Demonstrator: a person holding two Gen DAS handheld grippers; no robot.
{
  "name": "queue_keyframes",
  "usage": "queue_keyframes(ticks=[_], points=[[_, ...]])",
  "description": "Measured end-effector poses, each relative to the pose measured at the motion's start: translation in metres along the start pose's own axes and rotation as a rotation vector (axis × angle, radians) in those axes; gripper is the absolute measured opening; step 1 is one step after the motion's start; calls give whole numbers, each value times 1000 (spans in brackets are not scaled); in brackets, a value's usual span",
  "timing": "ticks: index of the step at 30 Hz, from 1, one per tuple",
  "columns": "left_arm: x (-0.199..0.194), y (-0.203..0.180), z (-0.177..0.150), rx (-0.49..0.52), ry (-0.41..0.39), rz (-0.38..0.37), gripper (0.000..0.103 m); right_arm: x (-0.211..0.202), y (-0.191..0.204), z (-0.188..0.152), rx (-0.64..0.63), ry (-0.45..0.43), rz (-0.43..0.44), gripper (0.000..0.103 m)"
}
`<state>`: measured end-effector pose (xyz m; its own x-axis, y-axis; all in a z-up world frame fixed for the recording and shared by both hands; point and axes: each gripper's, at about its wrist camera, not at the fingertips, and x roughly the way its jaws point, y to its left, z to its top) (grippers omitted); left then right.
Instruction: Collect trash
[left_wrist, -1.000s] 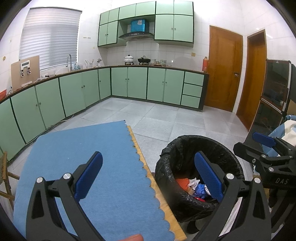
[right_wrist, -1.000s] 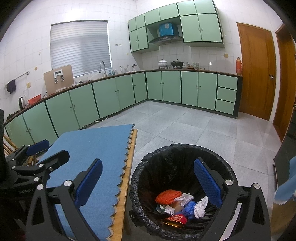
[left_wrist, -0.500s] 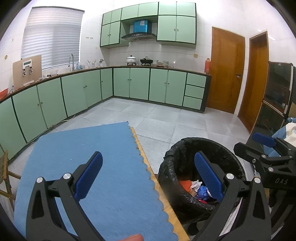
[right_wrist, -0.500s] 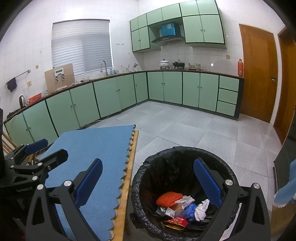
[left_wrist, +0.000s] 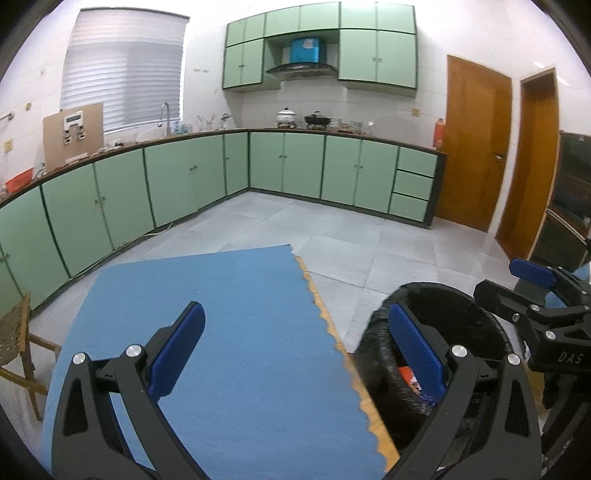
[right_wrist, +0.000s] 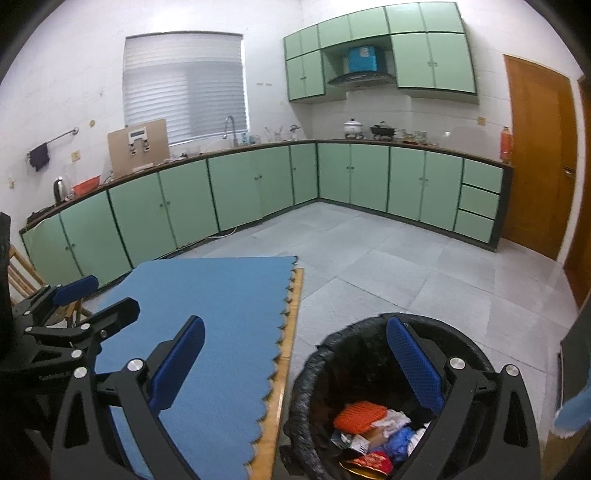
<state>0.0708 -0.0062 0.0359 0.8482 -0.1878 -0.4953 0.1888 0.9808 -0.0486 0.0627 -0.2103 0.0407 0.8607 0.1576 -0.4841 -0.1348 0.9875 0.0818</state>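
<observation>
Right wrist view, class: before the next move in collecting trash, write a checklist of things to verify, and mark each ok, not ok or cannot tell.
1. Right claw open with nothing between its fingers: ok.
2. Left claw open and empty: ok.
3. Round bin with the black plastic liner upright beside the table, mouth open: ok.
4. Trash already inside it, such as the orange mesh bundle and the crumpled white paper: ok.
5. Blue scallop-edged foam mat free of trash on the part that shows: ok.
6. Any trash left under the claws or out of view: cannot tell.
</observation>
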Motion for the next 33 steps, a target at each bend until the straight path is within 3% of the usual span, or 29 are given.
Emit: queue_keyframes(ticks=[13, 33], points=[[13, 41, 11, -54, 9, 66, 97, 36, 29, 15, -26, 29, 66, 97], [2, 5, 6, -4, -17, 26, 97, 8, 6, 8, 5, -12, 13, 97]])
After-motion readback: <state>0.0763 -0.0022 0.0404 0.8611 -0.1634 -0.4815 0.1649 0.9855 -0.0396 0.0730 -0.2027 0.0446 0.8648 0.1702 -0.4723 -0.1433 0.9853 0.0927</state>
